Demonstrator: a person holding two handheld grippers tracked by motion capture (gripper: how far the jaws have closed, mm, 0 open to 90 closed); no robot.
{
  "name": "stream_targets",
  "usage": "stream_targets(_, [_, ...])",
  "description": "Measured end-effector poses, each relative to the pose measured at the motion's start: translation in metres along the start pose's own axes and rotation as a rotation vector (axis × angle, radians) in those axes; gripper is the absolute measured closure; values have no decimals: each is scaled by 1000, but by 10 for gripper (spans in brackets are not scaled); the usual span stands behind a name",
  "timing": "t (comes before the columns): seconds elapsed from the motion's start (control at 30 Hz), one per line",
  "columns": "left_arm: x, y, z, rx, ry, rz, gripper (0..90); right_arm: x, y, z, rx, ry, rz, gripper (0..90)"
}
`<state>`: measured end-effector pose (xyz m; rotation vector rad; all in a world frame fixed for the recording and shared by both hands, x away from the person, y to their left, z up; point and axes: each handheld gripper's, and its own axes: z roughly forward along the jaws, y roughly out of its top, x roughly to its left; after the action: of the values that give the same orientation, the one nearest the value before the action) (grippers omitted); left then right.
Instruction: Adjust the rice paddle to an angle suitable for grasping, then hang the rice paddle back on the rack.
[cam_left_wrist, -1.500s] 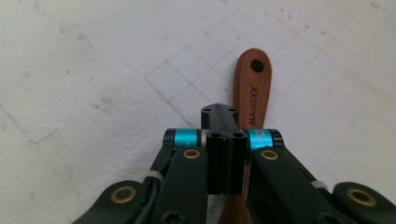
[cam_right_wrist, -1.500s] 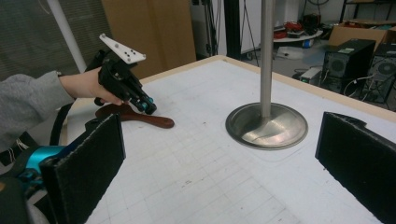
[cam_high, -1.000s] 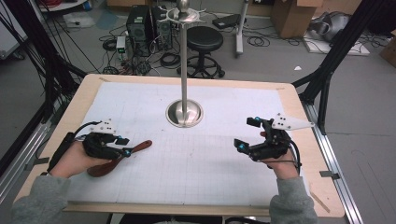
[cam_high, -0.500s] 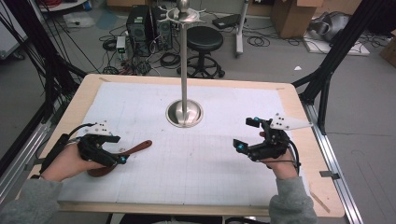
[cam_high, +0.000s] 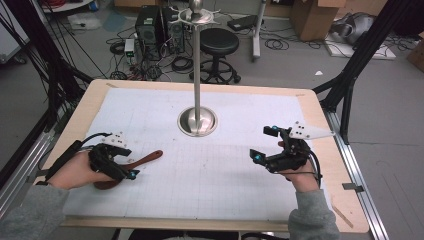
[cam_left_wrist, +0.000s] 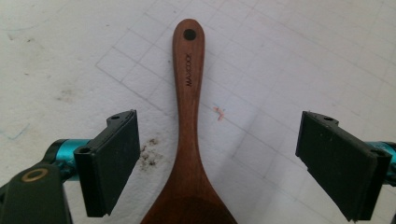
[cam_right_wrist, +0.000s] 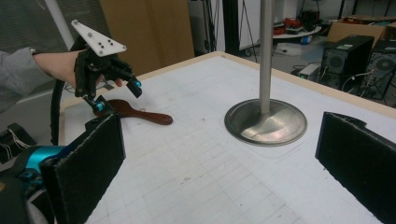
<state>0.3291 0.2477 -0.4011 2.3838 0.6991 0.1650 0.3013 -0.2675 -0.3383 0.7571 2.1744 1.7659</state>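
A: Starting at the left, what is the left hand-held gripper (cam_high: 131, 173) doing?

B: It hangs just over the wooden spoon (cam_high: 131, 166), which lies flat on the white gridded table (cam_high: 210, 180) near its left front corner. Its jaws have just been opening and now stand wide. In the left gripper view the spoon's neck (cam_left_wrist: 188, 140) lies between the two pads, and neither pad touches it.

A: So which way does the spoon run from that gripper?

B: Its long axis leads straight away from the gripper. The bowl sits under the gripper, and the handle end with the hanging hole (cam_left_wrist: 189, 34) points ahead, towards the middle of the table and the metal stand (cam_high: 197, 121). The jaws stand across that axis, one on each side.

A: And the right hand-held gripper (cam_high: 264, 145)?

B: It is well apart on the right side of the table, jaws spread with nothing between them, facing the stand's base (cam_right_wrist: 265, 122). The left hand is plainly the nearer one; I judge that any grasp falls to it, closing across the neck.
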Motion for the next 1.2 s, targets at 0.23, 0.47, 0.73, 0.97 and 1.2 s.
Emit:
stream_targets(0.23, [3, -2, 4, 20, 3, -17, 154, 0, 0, 0, 4, 8, 7, 1])
stream_targets(0.47, [8, -3, 9, 56, 10, -15, 207, 0, 0, 0, 1, 0, 2, 1])
stream_targets(0.73, [13, -3, 13, 79, 23, -34, 258, 0, 0, 0, 1, 4, 1, 1])
stream_targets(0.97, [14, 1, 14, 107, 13, -27, 289, 1, 0, 1, 4, 2, -8, 1])
stream_targets(1.2, [14, 3, 18, 140, 23, -15, 342, 1, 0, 1, 9, 5, -8, 1])
